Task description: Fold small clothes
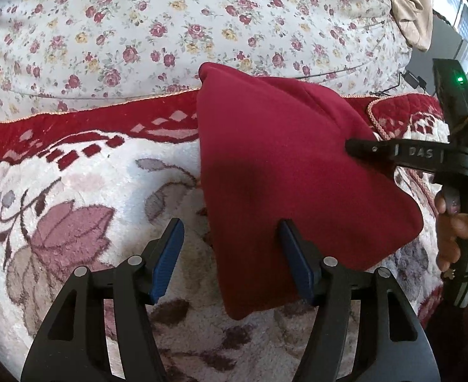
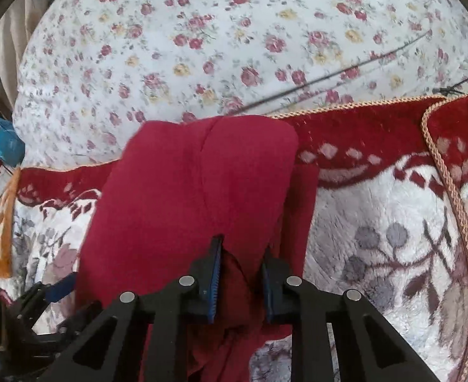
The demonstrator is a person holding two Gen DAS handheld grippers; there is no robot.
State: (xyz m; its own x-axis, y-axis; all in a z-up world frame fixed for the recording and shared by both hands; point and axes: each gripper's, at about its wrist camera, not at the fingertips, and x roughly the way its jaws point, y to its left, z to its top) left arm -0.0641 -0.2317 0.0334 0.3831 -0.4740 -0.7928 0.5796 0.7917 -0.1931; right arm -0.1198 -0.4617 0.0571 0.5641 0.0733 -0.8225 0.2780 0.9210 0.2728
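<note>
A dark red garment (image 1: 284, 172) lies on a plush floral blanket (image 1: 74, 197), part of it lifted and folding over. My left gripper (image 1: 230, 229) is open; its right finger rests against the garment's near edge, the left finger is over bare blanket. My right gripper (image 2: 241, 254) is shut on a fold of the red garment (image 2: 189, 191), which bunches between its blue pads (image 2: 216, 273). In the left wrist view the right gripper (image 1: 358, 148) comes in from the right, its tip pinching the cloth's right side.
A white quilt with small roses (image 1: 170, 31) lies beyond the blanket's red border (image 1: 90, 121). A thin black cable (image 2: 329, 79) runs across the quilt. Beige cloth (image 1: 412, 9) hangs at top right. Clutter sits at the left edge of the right wrist view (image 2: 1, 140).
</note>
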